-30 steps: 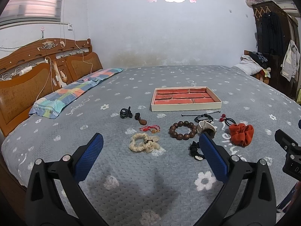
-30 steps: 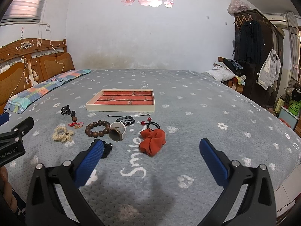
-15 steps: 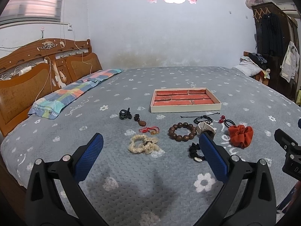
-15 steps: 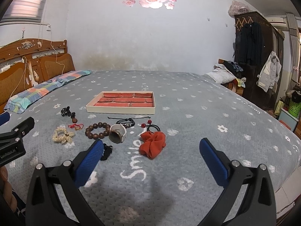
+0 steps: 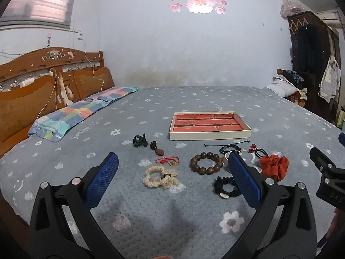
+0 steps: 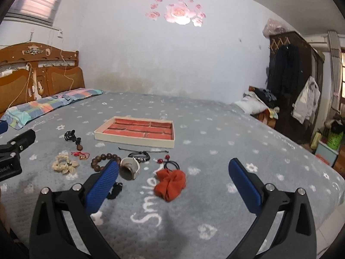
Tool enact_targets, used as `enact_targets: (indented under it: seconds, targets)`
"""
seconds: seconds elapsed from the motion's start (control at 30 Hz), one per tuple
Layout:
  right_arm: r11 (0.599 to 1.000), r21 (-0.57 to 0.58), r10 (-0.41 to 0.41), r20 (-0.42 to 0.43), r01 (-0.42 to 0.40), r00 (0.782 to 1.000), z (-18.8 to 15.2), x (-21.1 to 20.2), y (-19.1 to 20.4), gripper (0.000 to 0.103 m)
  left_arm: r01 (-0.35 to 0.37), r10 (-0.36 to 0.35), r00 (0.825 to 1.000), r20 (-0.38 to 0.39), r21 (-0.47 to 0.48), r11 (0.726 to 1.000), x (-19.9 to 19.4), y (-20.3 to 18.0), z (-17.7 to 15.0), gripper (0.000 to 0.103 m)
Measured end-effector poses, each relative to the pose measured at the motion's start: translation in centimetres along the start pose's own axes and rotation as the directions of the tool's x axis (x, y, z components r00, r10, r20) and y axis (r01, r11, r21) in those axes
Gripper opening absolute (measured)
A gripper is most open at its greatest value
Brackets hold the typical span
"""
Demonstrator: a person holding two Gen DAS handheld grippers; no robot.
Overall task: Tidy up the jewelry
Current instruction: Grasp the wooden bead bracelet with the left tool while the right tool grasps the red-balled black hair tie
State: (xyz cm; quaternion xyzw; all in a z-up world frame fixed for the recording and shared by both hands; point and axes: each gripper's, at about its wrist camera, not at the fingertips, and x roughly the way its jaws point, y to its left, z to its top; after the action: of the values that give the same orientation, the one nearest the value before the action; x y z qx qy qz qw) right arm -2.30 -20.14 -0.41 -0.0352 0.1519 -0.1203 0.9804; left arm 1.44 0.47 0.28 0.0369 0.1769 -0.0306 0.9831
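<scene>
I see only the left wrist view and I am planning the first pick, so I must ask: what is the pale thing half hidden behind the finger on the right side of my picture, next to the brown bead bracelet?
Observer: The right wrist view shows it whole. It is a white band with a dark round face, perhaps a watch, lying close beside the bead bracelet.
Operator: Is the right gripper open and empty?
Observer: Yes. The right gripper has its jaws wide apart and holds nothing. The orange scrunchie lies on the blanket ahead of it.

Grey flowered bedspread [image 5: 194,99], red-lined cream tray [image 5: 210,134], orange scrunchie [image 5: 274,166], blue-padded tongs [image 5: 172,177].
</scene>
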Motion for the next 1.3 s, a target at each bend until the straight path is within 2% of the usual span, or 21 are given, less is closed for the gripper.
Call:
enact_targets:
  seconds: [0.17,0.27,0.47,0.8,1.0,1.07,1.2,1.3]
  targets:
    - [0.999,-0.011,0.041,-0.013,-0.041,0.999,0.5,1.2,0.1,0.099,-0.017,0.017,1.000,-0.019,0.010,1.000,1.5,0.0,0.3,0.098]
    - [0.999,-0.001,0.042,-0.027,-0.042,0.999,0.9,2.3,0.2,0.099,-0.033,0.032,0.999,-0.030,-0.008,0.999,2.9,0.5,0.9,0.098]
    - [0.999,0.036,0.039,-0.090,-0.035,0.995,1.6,6.3,0.1,0.099,-0.050,0.051,0.997,-0.049,0.027,0.998,6.2,0.8,2.1,0.098]
    - [0.998,0.032,0.052,-0.193,-0.047,0.980,1.5,12.2,0.6,0.099,-0.003,0.006,0.987,-0.158,0.020,1.000,12.3,0.9,2.6,0.098]
    - [0.999,0.046,0.035,-0.250,-0.024,0.967,1.3,15.0,-0.6,0.099,0.051,-0.047,0.972,-0.231,0.011,0.999,15.8,0.4,2.3,0.096]
    - [0.999,0.047,0.033,-0.264,-0.021,0.964,1.3,15.9,-1.1,0.099,0.068,-0.062,0.964,-0.259,0.013,0.998,17.0,0.2,2.2,0.090]
    - [0.998,0.058,0.036,-0.296,-0.020,0.955,1.6,18.3,-1.9,0.099,0.105,-0.107,0.945,-0.309,-0.024,0.994,19.2,-0.1,2.0,0.087]
    - [0.998,0.054,0.048,-0.318,-0.032,0.947,1.8,20.1,-2.0,0.097,0.121,-0.125,0.926,-0.355,-0.035,0.992,21.5,-0.8,1.9,0.078]
